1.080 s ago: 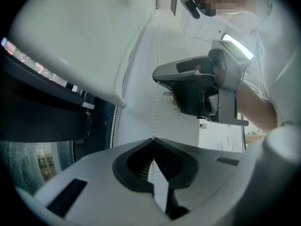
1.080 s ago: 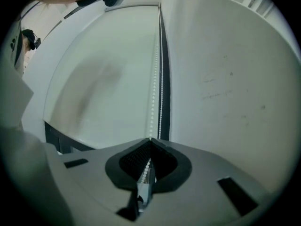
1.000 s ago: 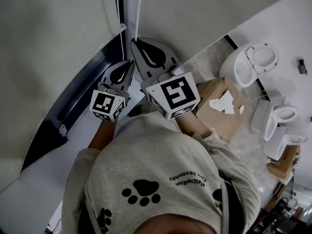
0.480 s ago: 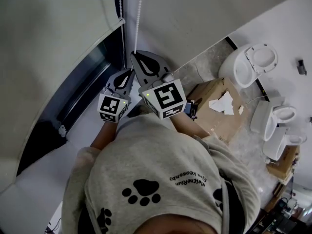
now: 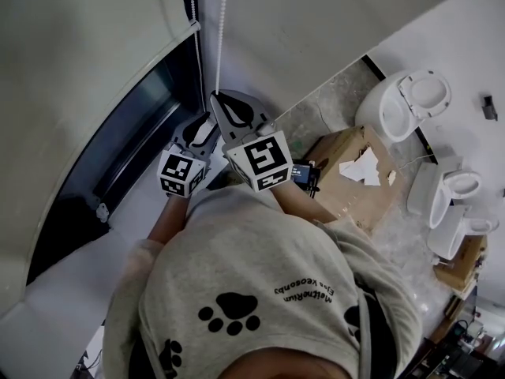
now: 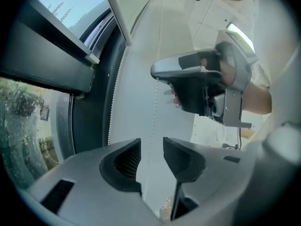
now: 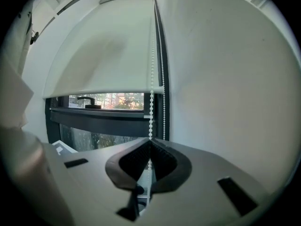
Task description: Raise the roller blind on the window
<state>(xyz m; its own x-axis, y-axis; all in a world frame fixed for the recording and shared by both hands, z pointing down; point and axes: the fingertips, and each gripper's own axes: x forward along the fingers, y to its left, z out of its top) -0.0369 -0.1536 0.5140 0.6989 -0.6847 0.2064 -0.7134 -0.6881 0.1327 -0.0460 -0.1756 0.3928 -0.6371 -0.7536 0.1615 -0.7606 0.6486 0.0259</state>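
- The right gripper (image 7: 150, 147) was clenched on one strand of the bead chain (image 7: 151, 69), which ran straight up from its closed jaws along the right edge of the roller blind (image 7: 103, 51).
- The left gripper (image 6: 151, 147) had just been opening. Its jaws stood apart, and the other chain strand showed in the gap between them, pressed by neither pad.
- The blind hung partly raised, its bottom rail above the dark window frame (image 7: 99, 119), with glass and a handle showing beneath.
- In the head view both grippers sat side by side near the wall, the left lower than the right.
- A cardboard box (image 5: 351, 172) and white toilets (image 5: 406, 101) stood on the floor to the person's right.
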